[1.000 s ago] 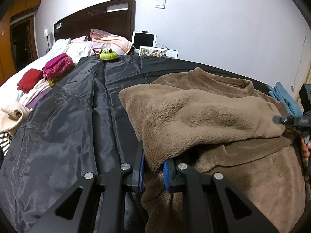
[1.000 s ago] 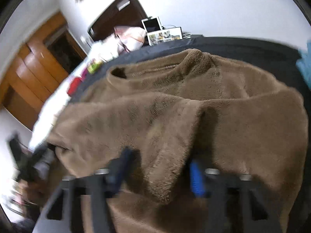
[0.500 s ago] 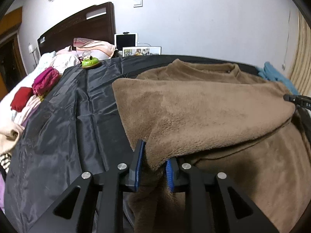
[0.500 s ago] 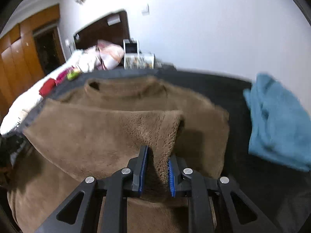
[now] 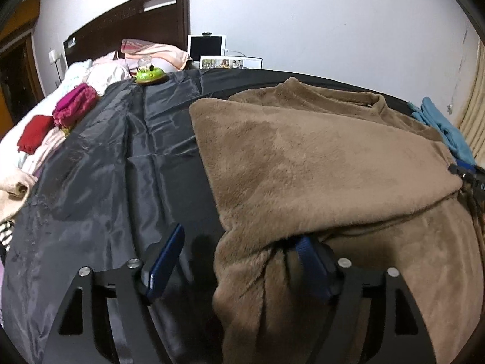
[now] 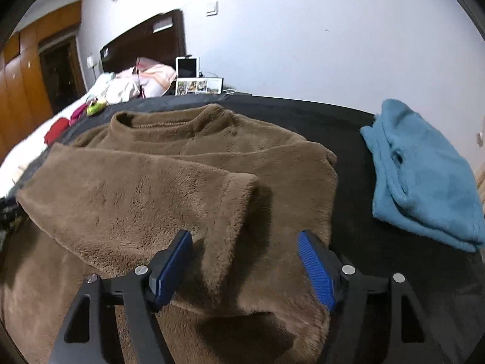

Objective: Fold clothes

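Left wrist view is showing the left gripper [image 5: 239, 257] with its jaws standing wide apart, having just been opening; the folded corner of the brown fleece sweater [image 5: 318, 163] is lying between them, resting against the right-hand pad, but nothing is pinching it. Right wrist view is telling the same story on the other side: the right gripper [image 6: 245, 261] has just been opening too, its jaws are spread, and the sweater's [image 6: 157, 200] turned-over edge is sitting loose in the gap. The sweater is lying on the black sheet [image 5: 115, 163] spread over the bed, collar toward the far wall, with its lower part laid up over the chest as a flap. Judging by this, the step in hand is the release at the end of a bottom-to-top fold. A blue garment [image 6: 424, 182] is sitting well apart on the right of the sheet, seemingly already done. The next move is probably calling for both grippers to back off without dragging the plush pile, since the fleece is clinging and the flap is not lying quite flat, then to reach for the side edges or sleeves for the next fold.
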The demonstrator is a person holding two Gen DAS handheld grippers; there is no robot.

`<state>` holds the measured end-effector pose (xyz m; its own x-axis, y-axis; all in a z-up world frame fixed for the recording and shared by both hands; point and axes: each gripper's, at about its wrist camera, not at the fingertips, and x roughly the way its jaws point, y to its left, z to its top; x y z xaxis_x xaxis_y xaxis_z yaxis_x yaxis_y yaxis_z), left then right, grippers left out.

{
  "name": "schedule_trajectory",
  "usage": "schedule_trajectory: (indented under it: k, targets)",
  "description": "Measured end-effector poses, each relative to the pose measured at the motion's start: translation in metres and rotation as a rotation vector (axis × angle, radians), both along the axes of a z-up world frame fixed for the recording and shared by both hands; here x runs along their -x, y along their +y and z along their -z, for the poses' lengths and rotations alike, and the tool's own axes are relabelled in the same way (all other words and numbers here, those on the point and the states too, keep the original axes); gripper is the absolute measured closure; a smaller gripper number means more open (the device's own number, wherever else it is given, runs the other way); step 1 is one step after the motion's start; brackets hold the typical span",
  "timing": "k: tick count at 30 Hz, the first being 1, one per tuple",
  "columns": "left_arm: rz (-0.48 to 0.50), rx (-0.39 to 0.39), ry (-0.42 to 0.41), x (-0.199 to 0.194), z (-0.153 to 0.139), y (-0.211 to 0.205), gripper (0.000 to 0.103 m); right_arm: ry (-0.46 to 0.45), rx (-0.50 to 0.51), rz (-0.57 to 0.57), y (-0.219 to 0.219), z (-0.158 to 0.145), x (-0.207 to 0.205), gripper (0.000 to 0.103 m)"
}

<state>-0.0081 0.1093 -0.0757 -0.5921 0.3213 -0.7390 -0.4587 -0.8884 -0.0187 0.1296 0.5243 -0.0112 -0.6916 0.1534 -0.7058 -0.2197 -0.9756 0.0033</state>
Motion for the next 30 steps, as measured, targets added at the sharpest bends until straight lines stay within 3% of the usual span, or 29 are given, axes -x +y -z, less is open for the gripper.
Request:
schedule_trajectory:
  k: [4,8,14,16,21,30]
  targets:
    - [-0.027,0.03,0.018,-0.007,-0.005,-0.008,0.023,0.028,-0.01,-0.008,-0.004,-0.008,-0.005,0.029]
    - [-0.027,-0.017,0.035,-0.009,-0.023,-0.006,0.023,0.058,-0.023,-0.065,-0.023,-0.018,0.002,0.029]
    - [0.053,-0.067,0.07,-0.004,-0.051,0.025,0.02,0.043,-0.061,-0.166,-0.052,-0.016,0.022,0.029]
    - [0.08,-0.048,0.061,0.002,-0.048,0.042,0.019,0.002,-0.062,-0.176,-0.053,-0.007,0.031,0.029]
    - [0.099,0.006,-0.06,0.025,-0.011,0.067,0.019,-0.08,-0.063,-0.203,-0.046,0.016,0.036,0.027]
    - [0.105,0.003,-0.06,0.025,-0.005,0.065,0.016,-0.093,-0.104,-0.213,-0.049,0.023,0.037,0.023]
